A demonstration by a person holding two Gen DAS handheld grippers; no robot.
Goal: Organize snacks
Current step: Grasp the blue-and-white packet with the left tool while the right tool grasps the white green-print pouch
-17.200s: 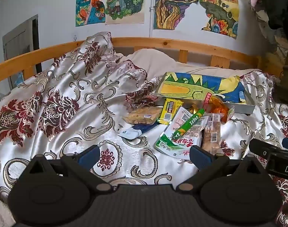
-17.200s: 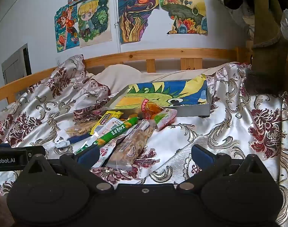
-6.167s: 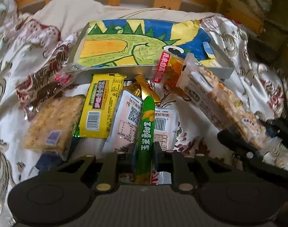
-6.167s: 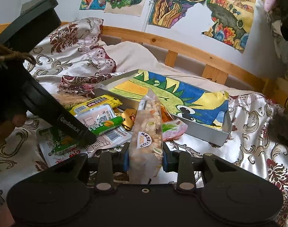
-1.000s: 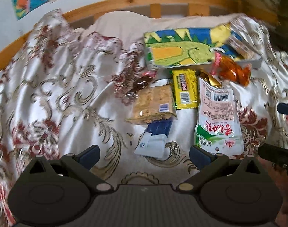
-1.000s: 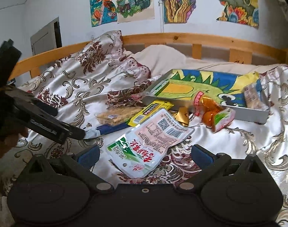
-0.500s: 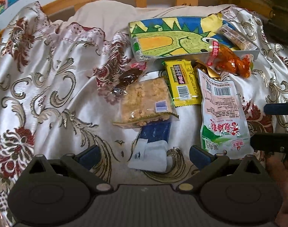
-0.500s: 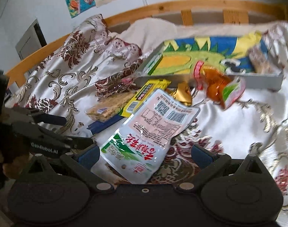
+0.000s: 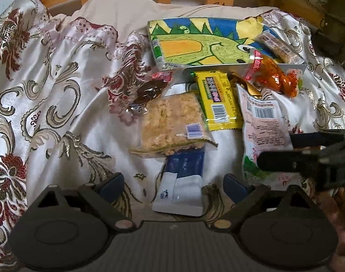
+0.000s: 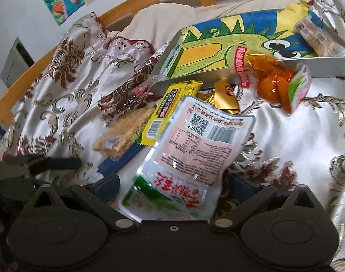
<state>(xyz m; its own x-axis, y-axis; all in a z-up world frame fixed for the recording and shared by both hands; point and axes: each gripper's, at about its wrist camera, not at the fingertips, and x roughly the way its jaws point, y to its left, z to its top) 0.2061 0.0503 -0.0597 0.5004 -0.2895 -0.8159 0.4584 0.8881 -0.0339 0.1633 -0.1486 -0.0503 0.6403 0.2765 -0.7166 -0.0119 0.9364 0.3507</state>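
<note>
Reaching for snacks lying just before the dinosaur-painted shallow grey tray (image 9: 292, 66): left gripper (image 9: 172, 184), closing, straddles a blue-and-white flat packet (image 9: 181, 181); right gripper (image 10: 174, 187), jaws apart, straddles a pink-and-green foil pouch (image 10: 190, 147). Next, clamp and lift.

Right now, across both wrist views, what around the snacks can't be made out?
- Blue-and-white packet: far end hidden under the crumbly cracker pack, left wrist view.
- Gold wrapper: mostly buried beneath the pink-backed pouch, right wrist view.
- Pouch's near end: covered by the right hand-held gripper.
</note>
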